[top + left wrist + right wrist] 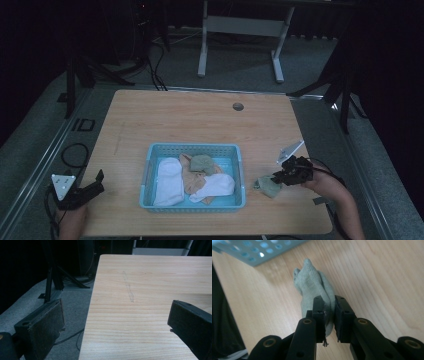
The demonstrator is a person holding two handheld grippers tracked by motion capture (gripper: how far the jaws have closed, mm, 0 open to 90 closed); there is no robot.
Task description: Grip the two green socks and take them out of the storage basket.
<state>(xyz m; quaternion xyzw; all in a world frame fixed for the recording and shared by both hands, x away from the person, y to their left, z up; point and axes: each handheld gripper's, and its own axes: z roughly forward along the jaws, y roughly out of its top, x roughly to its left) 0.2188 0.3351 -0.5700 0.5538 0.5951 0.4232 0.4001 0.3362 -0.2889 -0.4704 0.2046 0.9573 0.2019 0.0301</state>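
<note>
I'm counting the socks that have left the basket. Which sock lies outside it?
The grey-green sock, pinched in the right gripper on the table right of the blue basket; the others lie inside.

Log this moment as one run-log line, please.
right gripper: shut on grey-green knitted sock, at wooden table right of blue plastic basket | left gripper: open, holds nothing

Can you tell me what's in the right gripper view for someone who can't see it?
The right hand-held gripper pinches a grey-green sock just over the wooden table. A blue basket corner shows at top left.
</note>
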